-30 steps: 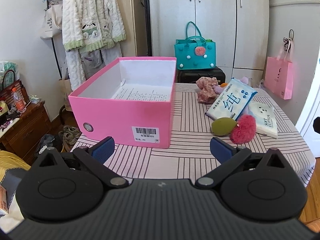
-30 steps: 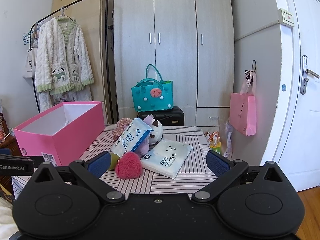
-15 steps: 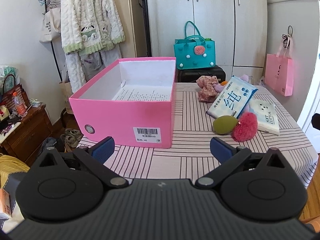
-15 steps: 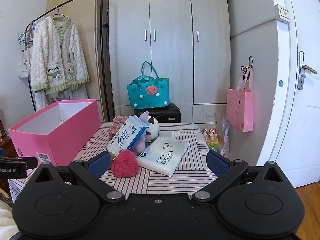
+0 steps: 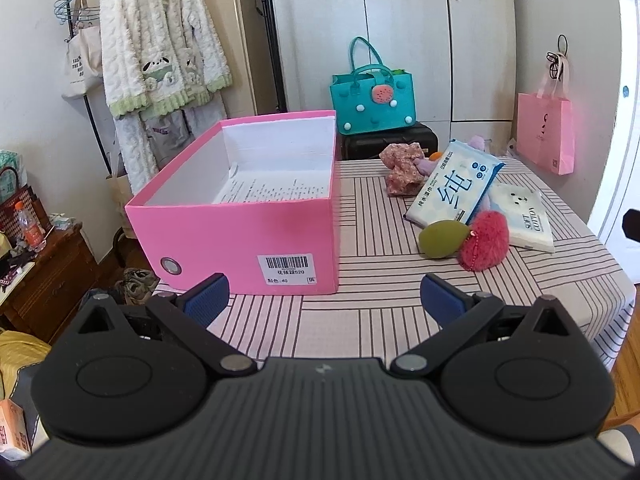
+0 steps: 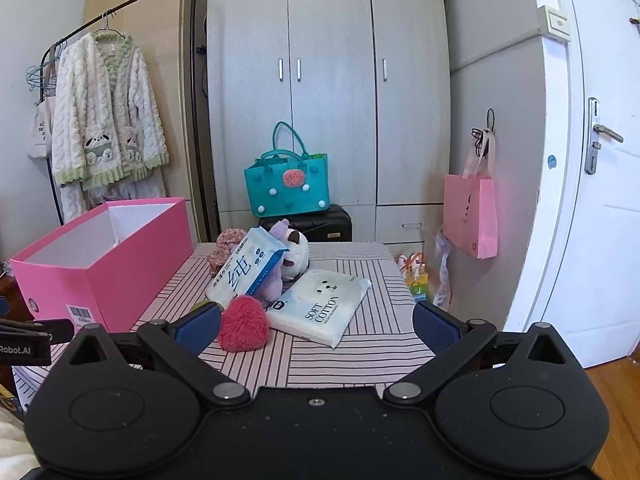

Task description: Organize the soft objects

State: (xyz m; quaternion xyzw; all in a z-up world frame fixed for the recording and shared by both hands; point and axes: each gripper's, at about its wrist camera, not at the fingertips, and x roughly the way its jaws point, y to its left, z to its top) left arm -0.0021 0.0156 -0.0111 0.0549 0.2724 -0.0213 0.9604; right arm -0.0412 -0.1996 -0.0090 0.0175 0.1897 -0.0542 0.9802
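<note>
An open pink box (image 5: 240, 236) (image 6: 108, 264) stands on the left of the striped table (image 5: 380, 280). To its right lies a pile of soft things: a red fluffy pompom (image 5: 484, 246) (image 6: 243, 329), an olive plush (image 5: 442, 238), a blue tissue pack (image 5: 454, 190) (image 6: 244, 270), a white "soft cotton" pack (image 5: 524, 216) (image 6: 322, 306), a floral cloth (image 5: 400, 168) and a purple-white plush toy (image 6: 292, 252). My left gripper (image 5: 324, 300) hovers open before the box's near right corner. My right gripper (image 6: 316, 324) is open just short of the pompom and cotton pack. Both hold nothing.
Behind the table a teal bag (image 5: 372, 100) sits on a black suitcase (image 6: 316, 224) before a wardrobe. A pink bag (image 6: 472, 216) hangs at right by a white door. A coat rack with a fluffy cardigan (image 5: 160, 40) stands left, above a cluttered wooden cabinet (image 5: 44, 280).
Both grippers have drifted slightly, the right one edging closer to the pile, so the pompom sits nearer its left finger. Jaws stayed open and no object moved.
</note>
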